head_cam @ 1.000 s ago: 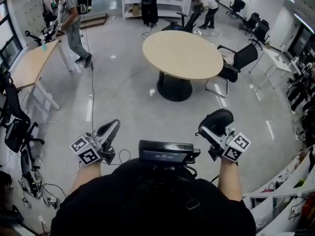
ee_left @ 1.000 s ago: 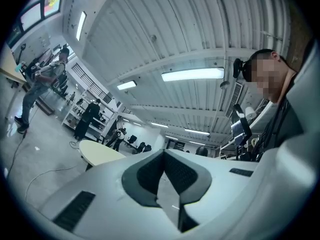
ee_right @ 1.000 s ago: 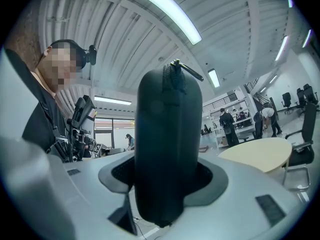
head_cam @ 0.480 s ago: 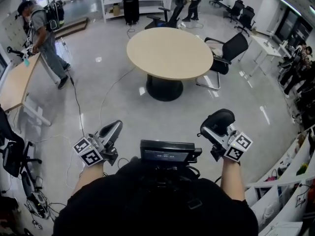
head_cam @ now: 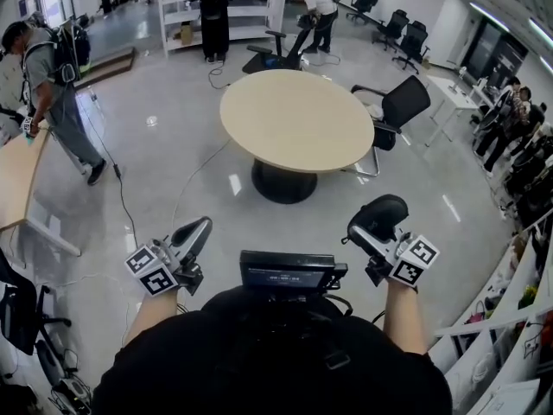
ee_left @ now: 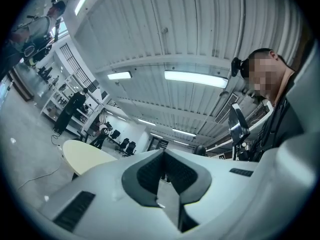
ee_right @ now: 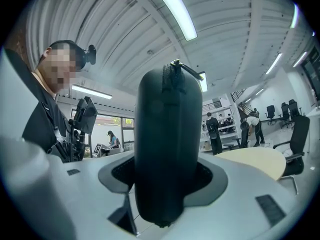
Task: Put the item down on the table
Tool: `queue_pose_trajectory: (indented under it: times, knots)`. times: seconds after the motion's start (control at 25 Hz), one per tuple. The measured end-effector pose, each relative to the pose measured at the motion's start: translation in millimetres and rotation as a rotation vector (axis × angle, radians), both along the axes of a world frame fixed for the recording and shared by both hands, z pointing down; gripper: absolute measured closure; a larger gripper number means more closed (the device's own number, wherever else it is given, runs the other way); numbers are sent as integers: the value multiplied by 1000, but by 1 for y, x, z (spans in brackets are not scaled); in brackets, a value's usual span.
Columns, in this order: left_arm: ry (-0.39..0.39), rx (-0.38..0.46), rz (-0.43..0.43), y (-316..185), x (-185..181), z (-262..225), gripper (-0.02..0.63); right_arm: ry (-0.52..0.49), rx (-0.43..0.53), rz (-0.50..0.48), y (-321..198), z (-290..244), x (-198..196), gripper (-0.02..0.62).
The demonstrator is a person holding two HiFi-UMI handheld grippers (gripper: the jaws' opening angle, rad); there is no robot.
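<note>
Matt dark cloth-like shell on zip case (ee_right: 167, 149); table (head_cam: 294, 115) top pale matt wood-look; floor (head_cam: 147, 171) v. glossy.

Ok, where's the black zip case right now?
The black zip case is clamped in the right gripper, low on the right of the head view, in the air, well short of the round table ahead.

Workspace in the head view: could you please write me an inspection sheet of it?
Surface: round table, top bare, ahead of the person.
Job's things: dark zippered case, held upright, not yet on the table.
Clutter: nothing seen.
Grippers: right gripper shut on the case; left gripper shut, empty.
Cables: one cable across the floor towards the table's base.
Surroundings: office chair beside the table, shelving and people beyond.
</note>
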State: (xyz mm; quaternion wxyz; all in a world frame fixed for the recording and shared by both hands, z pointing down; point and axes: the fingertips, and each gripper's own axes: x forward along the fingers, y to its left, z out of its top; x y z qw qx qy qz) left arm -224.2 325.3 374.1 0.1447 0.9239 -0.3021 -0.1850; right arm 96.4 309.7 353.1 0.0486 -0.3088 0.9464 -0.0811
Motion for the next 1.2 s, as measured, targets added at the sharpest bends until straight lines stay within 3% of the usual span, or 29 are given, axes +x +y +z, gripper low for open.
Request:
queue_pose_trajectory:
  times: [0.36,0.56,0.88,1.2]
  knots:
    - [16,-37,-77,-51,-54,11,604,25,-43,-58,-74,8,-47,327]
    - [1,-66,-144,-72,-64,18,604,12,-49,-125,-120,13,-60,327]
    - [-7,-45,-246,-147,-21,10,604,-23,-36,-218,-225,24,-24,327]
    - [-18,-26,-254,-232,57,-3,604,-27,16,-239,-324,3,46,327]
